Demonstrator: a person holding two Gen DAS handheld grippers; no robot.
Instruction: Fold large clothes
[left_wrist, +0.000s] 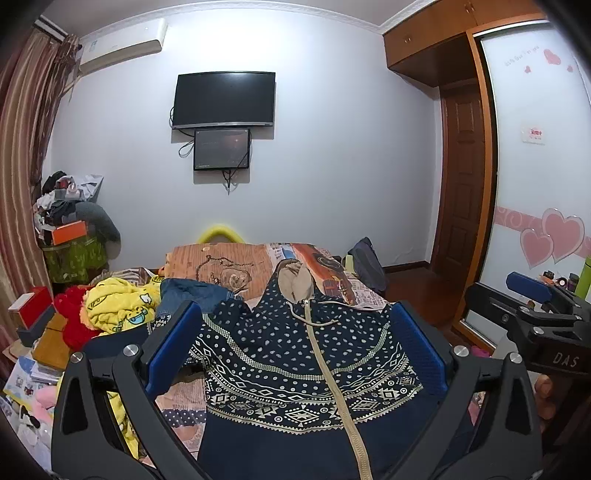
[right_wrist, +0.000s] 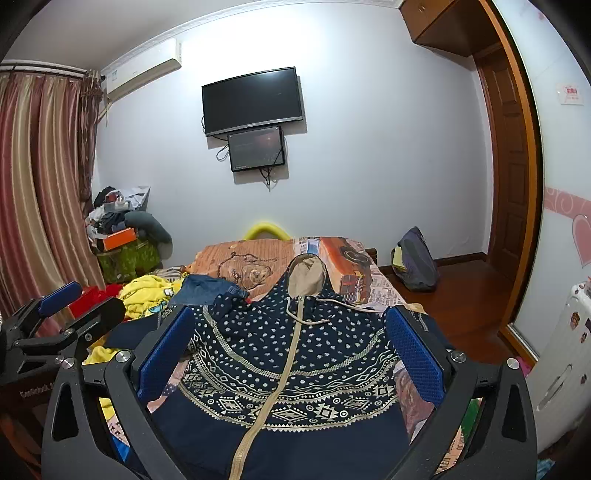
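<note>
A navy zip hoodie (left_wrist: 295, 354) (right_wrist: 288, 354) with white dots, a beige patterned band and a tan hood lining lies spread flat on the bed, hood pointing away, zipper closed. My left gripper (left_wrist: 295, 332) hovers above its chest, jaws wide open with nothing between the blue pads. My right gripper (right_wrist: 288, 332) also hangs over the hoodie, open and empty. Each gripper shows in the other's view: the right gripper (left_wrist: 532, 295) at the right edge, the left gripper (right_wrist: 62, 299) at the left edge. Neither touches the cloth.
A yellow garment (left_wrist: 122, 306), a red item (left_wrist: 74, 314) and folded jeans (left_wrist: 195, 295) pile on the bed's left. Boxes and clutter (left_wrist: 70, 229) stand by the curtain. A backpack (right_wrist: 413, 262) sits on the floor right of the bed. A wardrobe (left_wrist: 535, 184) lines the right.
</note>
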